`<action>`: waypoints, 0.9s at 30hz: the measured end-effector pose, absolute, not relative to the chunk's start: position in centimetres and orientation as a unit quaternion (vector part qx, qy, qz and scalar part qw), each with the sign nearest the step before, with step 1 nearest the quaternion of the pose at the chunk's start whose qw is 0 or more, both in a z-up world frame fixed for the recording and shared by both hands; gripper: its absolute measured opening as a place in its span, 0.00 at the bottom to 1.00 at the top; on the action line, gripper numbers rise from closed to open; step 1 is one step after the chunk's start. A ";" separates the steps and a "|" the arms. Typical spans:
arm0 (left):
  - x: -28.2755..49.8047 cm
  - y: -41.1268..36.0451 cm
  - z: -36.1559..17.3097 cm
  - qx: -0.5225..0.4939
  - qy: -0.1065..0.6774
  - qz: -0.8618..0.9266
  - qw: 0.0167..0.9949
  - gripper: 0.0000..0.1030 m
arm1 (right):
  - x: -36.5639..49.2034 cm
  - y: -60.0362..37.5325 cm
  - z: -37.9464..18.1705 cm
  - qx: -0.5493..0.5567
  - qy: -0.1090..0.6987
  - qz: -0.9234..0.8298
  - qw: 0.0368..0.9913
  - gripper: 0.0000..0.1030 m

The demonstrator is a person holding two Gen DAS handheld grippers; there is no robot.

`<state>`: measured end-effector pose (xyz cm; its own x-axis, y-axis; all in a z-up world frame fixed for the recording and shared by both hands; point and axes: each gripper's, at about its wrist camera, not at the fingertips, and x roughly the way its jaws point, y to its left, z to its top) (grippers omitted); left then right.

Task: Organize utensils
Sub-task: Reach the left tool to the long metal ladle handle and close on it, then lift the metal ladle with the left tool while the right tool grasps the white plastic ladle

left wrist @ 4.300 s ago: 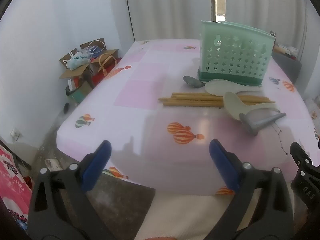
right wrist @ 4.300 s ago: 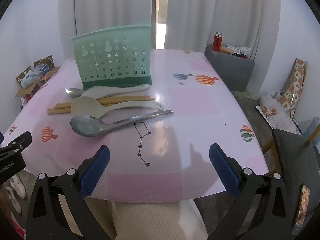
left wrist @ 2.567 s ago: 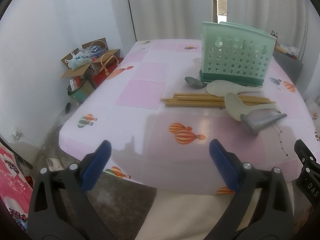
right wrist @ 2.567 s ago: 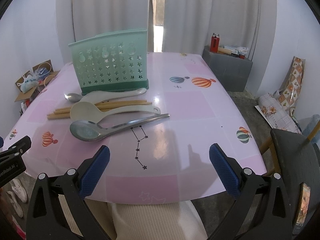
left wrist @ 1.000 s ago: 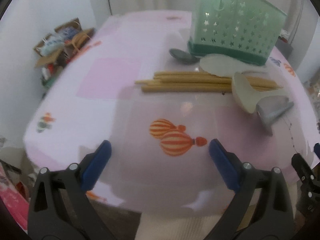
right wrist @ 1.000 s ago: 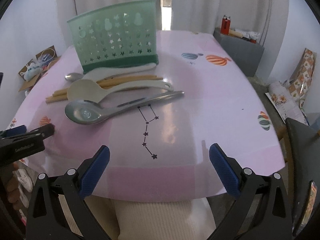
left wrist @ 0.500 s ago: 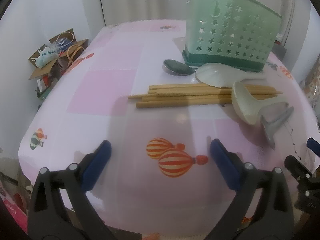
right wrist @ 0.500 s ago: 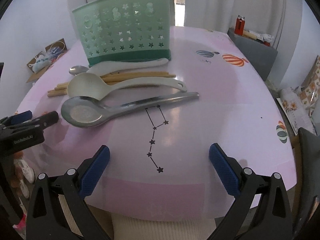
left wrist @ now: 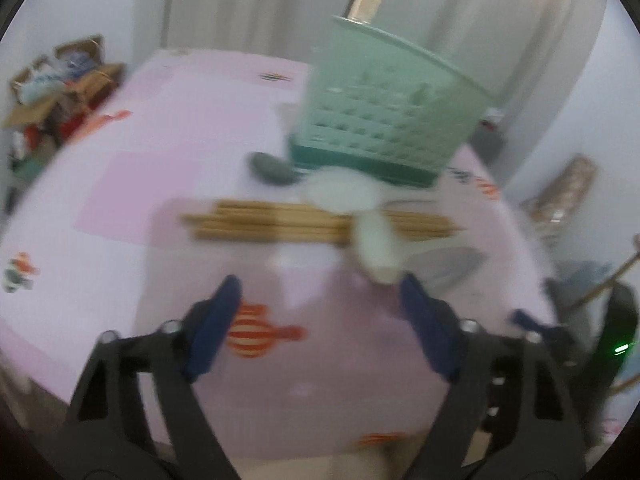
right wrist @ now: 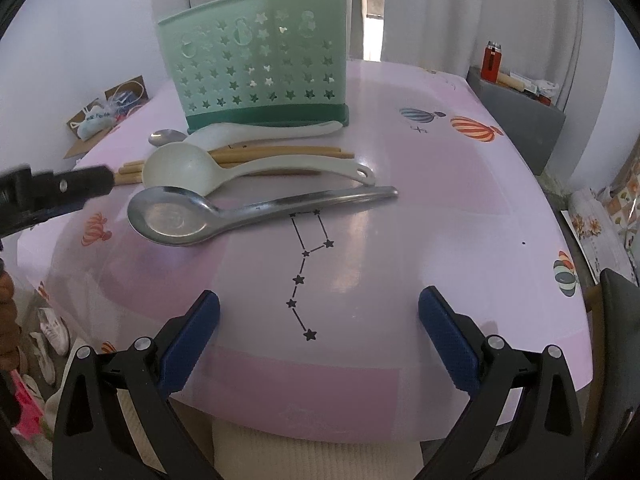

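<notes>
Beside perforated green caddy (right wrist: 256, 68), smooth steel ladle (right wrist: 208, 218)

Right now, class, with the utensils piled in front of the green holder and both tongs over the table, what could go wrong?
1. The white ladle lies across the chopsticks, so lifting the sticks first may drag it.
2. The metal ladle lies flat on the table, so it may slip from the right tongs.
3. The left tongs have just been closing, on nothing; the blurred left view makes aiming doubtful.
</notes>
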<state>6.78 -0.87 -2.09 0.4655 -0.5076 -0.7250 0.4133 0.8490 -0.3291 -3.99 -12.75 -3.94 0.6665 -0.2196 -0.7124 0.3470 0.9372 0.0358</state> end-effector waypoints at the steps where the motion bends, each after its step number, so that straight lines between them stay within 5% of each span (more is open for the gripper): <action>1: 6.9 -1.3 -2.1 -0.063 0.450 -0.283 0.845 0.62 | -4.0 -12.7 -4.0 0.084 0.377 -0.156 0.909 0.94; 9: 7.0 -4.9 -3.5 -0.058 0.505 -0.316 0.801 0.41 | -3.9 -12.7 -4.0 0.084 0.375 -0.156 0.910 0.94; 16: 7.8 -5.5 -5.0 -0.066 0.522 -0.311 0.791 0.11 | -3.9 -12.8 -3.9 0.083 0.374 -0.155 0.911 0.94; 27: 6.9 -3.2 -2.1 -0.104 0.477 -0.331 0.807 0.01 | -3.9 -12.7 -4.0 0.081 0.371 -0.157 0.912 0.94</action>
<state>6.90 -3.20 -2.06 0.3256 -0.6340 -0.7014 0.4349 0.7592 -0.4843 -3.93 -12.72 -3.97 0.6751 -0.2268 -0.7020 0.3466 0.9375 0.0304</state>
